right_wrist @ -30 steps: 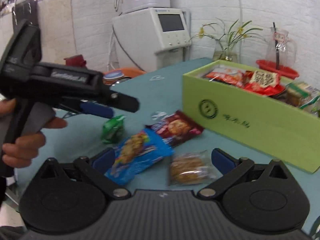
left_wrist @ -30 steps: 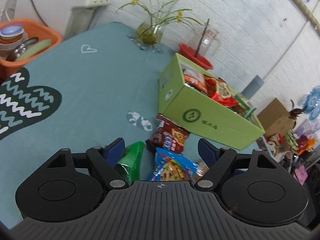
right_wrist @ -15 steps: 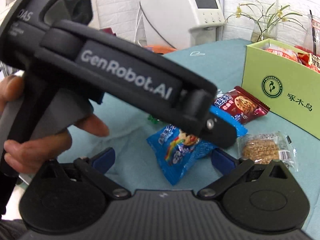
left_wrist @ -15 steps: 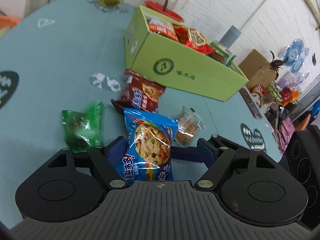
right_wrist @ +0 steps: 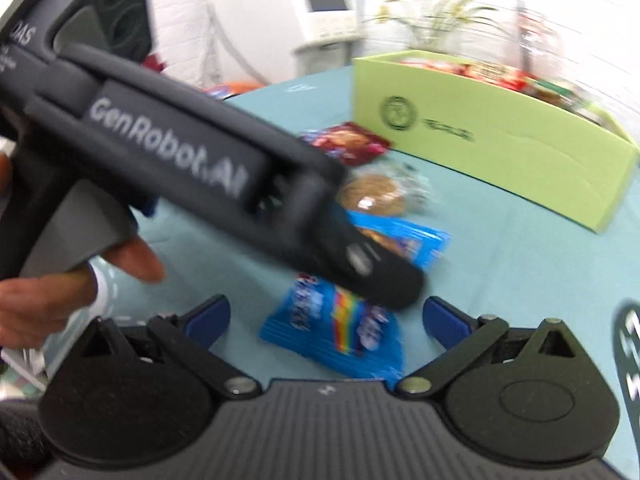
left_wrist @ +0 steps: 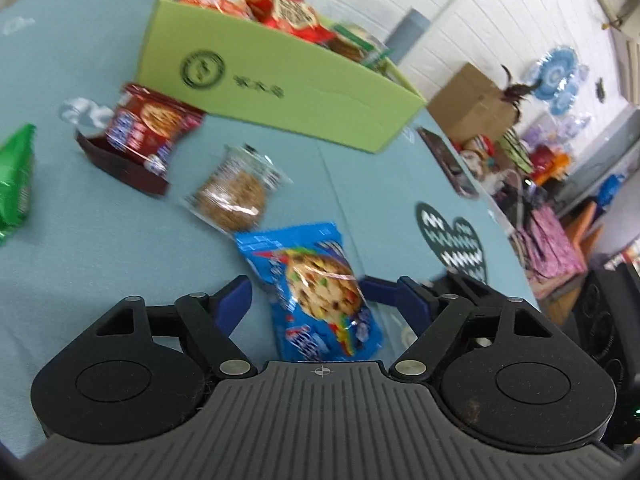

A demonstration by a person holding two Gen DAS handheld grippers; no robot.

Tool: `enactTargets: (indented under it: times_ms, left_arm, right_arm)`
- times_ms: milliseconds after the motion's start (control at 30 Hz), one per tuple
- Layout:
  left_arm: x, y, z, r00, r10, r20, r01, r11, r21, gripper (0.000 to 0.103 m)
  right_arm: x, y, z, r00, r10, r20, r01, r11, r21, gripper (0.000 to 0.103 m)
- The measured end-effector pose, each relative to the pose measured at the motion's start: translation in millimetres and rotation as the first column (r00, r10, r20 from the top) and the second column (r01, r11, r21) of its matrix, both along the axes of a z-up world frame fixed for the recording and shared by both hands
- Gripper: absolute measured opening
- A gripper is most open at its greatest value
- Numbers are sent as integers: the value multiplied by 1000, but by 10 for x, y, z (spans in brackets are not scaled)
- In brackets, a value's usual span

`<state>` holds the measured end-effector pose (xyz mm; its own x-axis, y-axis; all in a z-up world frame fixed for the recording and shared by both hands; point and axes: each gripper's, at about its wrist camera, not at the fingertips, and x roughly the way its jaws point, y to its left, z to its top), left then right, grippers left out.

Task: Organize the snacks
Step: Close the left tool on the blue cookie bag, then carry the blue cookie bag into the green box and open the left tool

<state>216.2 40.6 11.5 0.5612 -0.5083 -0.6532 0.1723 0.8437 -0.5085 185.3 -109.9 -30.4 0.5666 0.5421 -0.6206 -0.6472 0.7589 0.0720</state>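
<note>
Your left hand-held gripper [left_wrist: 322, 298] is spread wide with the blue cookie packet [left_wrist: 320, 292] lying flat on the teal surface [left_wrist: 100, 240] between its fingers, not pinched. Your right hand-held gripper [right_wrist: 326, 316] is wide apart too, right over the same packet. The clear-wrapped cookie [left_wrist: 236, 196] and red packet [left_wrist: 140, 132] sit near the green box [left_wrist: 280, 88].

Left claw [left_wrist: 316, 300] body crosses low in front of right claw [right_wrist: 326, 318], blocking its path to blue cookie pack [left_wrist: 318, 292]. Round cookie pack [left_wrist: 236, 192] and red pack [left_wrist: 142, 132] crowd counter [left_wrist: 100, 240] ahead. Green box [left_wrist: 288, 80] walls off far side. Bare cloth open between box and blue pack.
</note>
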Motion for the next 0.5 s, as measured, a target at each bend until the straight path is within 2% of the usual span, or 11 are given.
enactTargets:
  times_ms: [133, 200, 233, 267, 300, 333, 400, 500]
  left_arm:
    - [11, 84, -21, 999, 37, -18, -37, 999, 12, 73]
    - [17, 55, -58, 999, 28, -25, -28, 999, 18, 70]
    - [6, 31, -63, 1000, 19, -10, -19, 999, 31, 69]
    - [-3, -4, -70, 1000, 8, 2, -8, 999, 43, 62]
    - [-5, -41, -83, 1000, -10, 10, 9, 999, 48, 45]
    - [-6, -68, -88, 1000, -15, 18, 14, 998, 56, 46]
    - [-3, -94, -101, 1000, -23, 14, 22, 999, 47, 39]
    - [-5, -71, -65, 1000, -8, -15, 8, 1000, 8, 36]
  right_arm:
    - [1, -26, -12, 999, -33, -13, 34, 996, 77, 102]
    - [1, 26, -28, 999, -31, 5, 31, 998, 52, 102]
    - [-29, 23, -14, 999, -30, 27, 29, 999, 36, 93]
    - [-62, 36, -1, 998, -30, 63, 29, 1000, 11, 71]
    - [-92, 54, 4, 995, -36, 93, 38, 999, -22, 62]
    - [-106, 48, 7, 996, -28, 91, 30, 999, -24, 57]
    - [-111, 24, 40, 996, -35, 84, 37, 999, -28, 56]
    - [9, -52, 111, 998, -40, 58, 40, 999, -2, 56]
